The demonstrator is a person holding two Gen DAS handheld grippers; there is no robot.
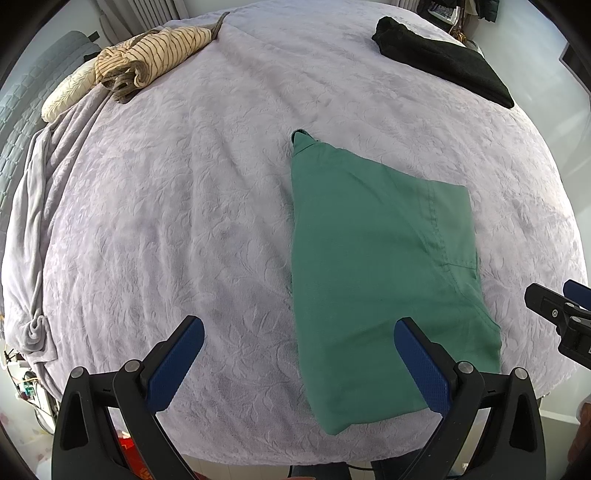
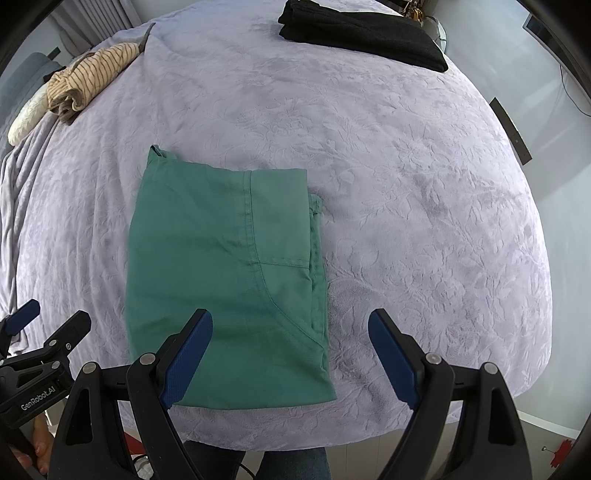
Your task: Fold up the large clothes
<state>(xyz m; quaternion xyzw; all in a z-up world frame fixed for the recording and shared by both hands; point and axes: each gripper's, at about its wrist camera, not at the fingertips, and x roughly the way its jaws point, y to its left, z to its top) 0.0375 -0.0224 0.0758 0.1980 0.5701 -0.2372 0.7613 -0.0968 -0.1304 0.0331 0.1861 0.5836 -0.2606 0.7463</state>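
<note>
- far left, at the bed's [image 1: 184, 184] head end: a pillow [image 1: 66, 96] and a striped top [image 1: 155, 55], bunched up and not folded. i'd judge that one still to do.
- left of centre: a wide bare stretch of the lilac cover, lightly rippled. that is my best open room for spreading or sliding anything.
- my left gripper [image 1: 299, 358] hangs above the near edge with jaws spread wide and nothing between them; its right pad overlaps the green garment's near left part in view, but i can't tell that it touches.
- centre: the green garment [image 2: 225, 273] lies flat in a neat rectangle near the bed's front edge, layers stacked, seams and a pocket line showing, a small corner poking out at the far left. i'd call this piece folded, or one fold short.
- its near edge sits close to the bed's front edge, so little room to pull toward me; far side has plenty.
- my right gripper [image 2: 290, 354] is above the garment's near right corner, jaws wide apart, holding nothing.
- far right: a black garment [image 2: 362, 33] lies folded near the far corner, well apart from the green one.
</note>
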